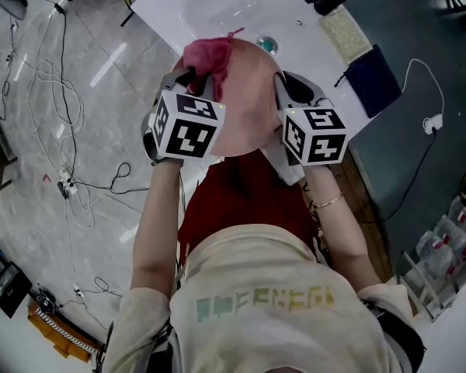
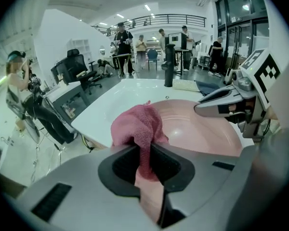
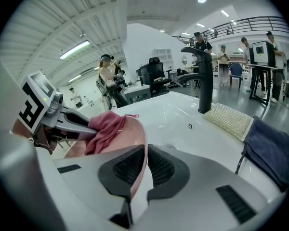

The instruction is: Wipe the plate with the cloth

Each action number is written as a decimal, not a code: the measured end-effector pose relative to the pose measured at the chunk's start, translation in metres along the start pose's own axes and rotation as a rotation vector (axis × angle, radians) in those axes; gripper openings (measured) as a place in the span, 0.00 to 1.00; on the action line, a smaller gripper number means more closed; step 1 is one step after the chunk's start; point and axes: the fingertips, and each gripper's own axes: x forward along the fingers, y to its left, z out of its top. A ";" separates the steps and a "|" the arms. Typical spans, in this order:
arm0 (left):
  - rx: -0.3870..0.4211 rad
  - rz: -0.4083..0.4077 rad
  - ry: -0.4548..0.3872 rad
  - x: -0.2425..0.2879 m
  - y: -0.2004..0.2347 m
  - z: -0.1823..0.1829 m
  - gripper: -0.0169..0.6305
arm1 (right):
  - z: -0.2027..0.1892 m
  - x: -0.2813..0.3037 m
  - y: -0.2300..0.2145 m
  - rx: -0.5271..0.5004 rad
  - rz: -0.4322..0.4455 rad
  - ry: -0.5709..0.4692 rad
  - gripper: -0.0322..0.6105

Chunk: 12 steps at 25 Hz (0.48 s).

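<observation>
A pink plate point(image 1: 245, 92) is held above the near edge of the white sink. My right gripper point(image 3: 145, 150) is shut on the plate's rim point(image 3: 138, 148) at its right side. My left gripper point(image 2: 145, 163) is shut on a red-pink cloth point(image 2: 137, 129), which bunches over the plate's left part point(image 2: 197, 129). In the head view the cloth point(image 1: 208, 57) lies on the plate's far left, ahead of the left gripper point(image 1: 194, 80), and the right gripper point(image 1: 283, 88) grips the right rim. In the right gripper view the cloth point(image 3: 106, 126) hangs inside the tilted plate.
The white sink point(image 1: 210, 10) has a drain point(image 1: 268, 45) just beyond the plate. A black tap point(image 3: 204, 81) stands at the back, with a pale sponge point(image 3: 229, 119) and a dark blue cloth point(image 3: 272, 150) to its right. Cables point(image 1: 62, 115) lie on the floor at left.
</observation>
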 end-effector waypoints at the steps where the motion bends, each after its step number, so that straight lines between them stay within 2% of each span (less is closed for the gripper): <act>1: -0.007 0.011 0.004 -0.001 0.004 -0.004 0.13 | 0.000 0.000 0.000 0.000 -0.001 0.001 0.13; 7: -0.073 0.058 0.004 -0.013 0.026 -0.028 0.13 | -0.003 0.003 0.002 -0.005 -0.003 0.003 0.13; 12: -0.154 0.033 -0.056 -0.032 0.029 -0.027 0.13 | -0.003 0.003 0.002 0.002 -0.004 0.004 0.13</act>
